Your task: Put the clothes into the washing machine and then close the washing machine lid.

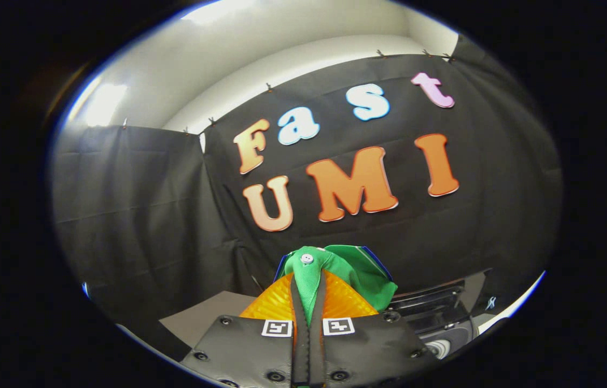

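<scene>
Backdrop: black cloth wall far behind.
Gripper point(308, 318): fingers clamped together on green garment point(335, 269).
Washing machine point(438, 318): near right, below.
Advice: keep squeezing, carry rightward over the opening, then release.

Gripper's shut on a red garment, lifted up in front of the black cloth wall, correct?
Not quite: the garment is green, not red. The gripper view shows the gripper shut on it, with a white button near its top, held up before the black cloth wall.

Green garment point(330, 269), white button point(307, 258)
</scene>
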`<state>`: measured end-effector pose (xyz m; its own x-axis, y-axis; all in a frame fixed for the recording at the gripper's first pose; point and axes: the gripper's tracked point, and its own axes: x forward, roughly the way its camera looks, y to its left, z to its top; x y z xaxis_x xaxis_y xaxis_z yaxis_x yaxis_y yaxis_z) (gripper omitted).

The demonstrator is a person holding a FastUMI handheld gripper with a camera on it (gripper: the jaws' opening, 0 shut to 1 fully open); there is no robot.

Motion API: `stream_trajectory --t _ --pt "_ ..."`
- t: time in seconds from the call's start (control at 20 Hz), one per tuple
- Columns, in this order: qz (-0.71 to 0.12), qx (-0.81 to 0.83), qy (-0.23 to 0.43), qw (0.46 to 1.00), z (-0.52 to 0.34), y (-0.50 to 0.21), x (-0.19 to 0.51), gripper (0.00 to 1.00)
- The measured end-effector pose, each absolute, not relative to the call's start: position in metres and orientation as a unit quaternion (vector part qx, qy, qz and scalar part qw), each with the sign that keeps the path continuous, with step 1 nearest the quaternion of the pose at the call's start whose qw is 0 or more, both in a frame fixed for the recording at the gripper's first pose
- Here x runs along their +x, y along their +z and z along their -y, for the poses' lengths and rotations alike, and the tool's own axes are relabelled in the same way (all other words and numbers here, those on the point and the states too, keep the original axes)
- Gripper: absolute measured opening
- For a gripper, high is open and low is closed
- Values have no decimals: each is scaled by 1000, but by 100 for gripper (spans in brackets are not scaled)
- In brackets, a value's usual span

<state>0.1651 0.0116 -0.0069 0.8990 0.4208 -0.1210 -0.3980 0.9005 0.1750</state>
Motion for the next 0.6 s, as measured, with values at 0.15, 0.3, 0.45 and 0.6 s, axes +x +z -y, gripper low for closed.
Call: stream_trajectory --t 0.15,0.3,0.45,0.6 --pt "-83 72 175 978 48 -13 182 7" --pt "-97 66 153 981 96 -24 189 7" --pt "-118 64 148 980 131 -44 196 7" --pt "-145 63 157 975 145 -71 200 7"
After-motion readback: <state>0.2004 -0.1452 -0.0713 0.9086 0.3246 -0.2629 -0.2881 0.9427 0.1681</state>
